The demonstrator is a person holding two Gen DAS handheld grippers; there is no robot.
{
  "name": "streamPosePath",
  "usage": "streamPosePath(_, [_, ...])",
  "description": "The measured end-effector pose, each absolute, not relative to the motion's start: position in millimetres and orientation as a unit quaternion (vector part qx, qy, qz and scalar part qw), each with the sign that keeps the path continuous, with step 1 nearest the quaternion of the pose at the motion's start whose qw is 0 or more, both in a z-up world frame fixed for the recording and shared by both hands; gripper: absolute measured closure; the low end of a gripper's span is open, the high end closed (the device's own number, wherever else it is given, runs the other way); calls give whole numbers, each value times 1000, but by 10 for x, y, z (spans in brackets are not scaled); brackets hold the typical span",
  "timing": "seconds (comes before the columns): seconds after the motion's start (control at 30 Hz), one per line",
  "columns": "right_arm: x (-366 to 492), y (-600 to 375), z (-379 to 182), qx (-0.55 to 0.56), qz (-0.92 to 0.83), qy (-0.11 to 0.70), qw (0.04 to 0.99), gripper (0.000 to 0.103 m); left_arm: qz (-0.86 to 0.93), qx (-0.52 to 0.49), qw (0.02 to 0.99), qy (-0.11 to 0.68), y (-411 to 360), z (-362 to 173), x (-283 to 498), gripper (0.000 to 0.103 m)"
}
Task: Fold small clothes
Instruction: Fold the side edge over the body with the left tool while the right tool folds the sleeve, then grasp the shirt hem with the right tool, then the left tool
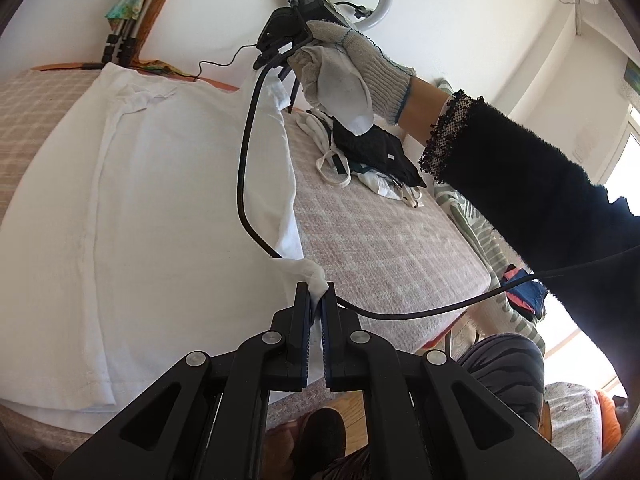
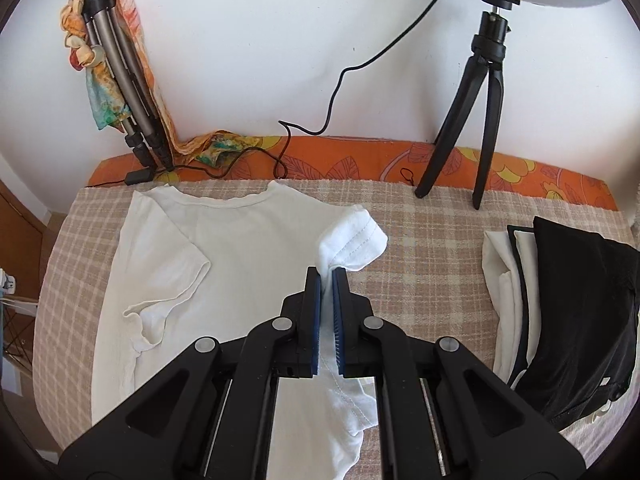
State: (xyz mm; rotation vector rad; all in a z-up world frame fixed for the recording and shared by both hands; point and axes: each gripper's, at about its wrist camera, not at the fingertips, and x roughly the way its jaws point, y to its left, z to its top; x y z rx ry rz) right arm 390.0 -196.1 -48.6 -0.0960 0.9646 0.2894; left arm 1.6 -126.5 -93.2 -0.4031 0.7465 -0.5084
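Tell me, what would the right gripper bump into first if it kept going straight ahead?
Probably the shirt: the right gripper is shut on its sleeve, which lies right ahead, with the checked cover beneath. Depth is hard to judge.

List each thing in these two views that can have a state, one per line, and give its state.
White T-shirt: spread flat on the checked cover, right edge pinched up at two spots.
Left tool: shut on the shirt's edge.
Right tool: shut on the shirt by its sleeve.
Clothes pile: stacked aside, untouched.
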Motion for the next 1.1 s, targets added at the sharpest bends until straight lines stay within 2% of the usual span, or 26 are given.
streamPosePath(0.43, [3797, -677, -783, -154, 157, 465, 857, 96, -203, -225, 885, 354, -886, -1110, -131, 100])
streamPosePath(0.63, [3855, -623, -899, -121, 187, 486, 845, 95, -196, -203, 891, 355, -901, -1088, -170, 100])
streamPosePath(0.7, [3903, -724, -852, -79, 201, 498, 839, 74, -199, -203, 888, 362, -894, -1097, -169, 99])
streamPosePath(0.73, [3906, -802, -791, -53, 208, 495, 842, 56, -199, -201, 887, 364, -890, -1094, -178, 97])
streamPosePath(0.77, [3889, -889, -708, -29, 213, 486, 847, 49, -196, -198, 888, 365, -889, -1084, -199, 92])
streamPosePath(0.83, [3834, -1066, -527, 3, 232, 468, 853, 48, -197, -194, 888, 367, -877, -1046, -234, 87])
streamPosePath(1.1, [3223, -2040, -276, 58, 240, 444, 861, 48, -207, -134, 902, 353, -759, -807, -491, 87])
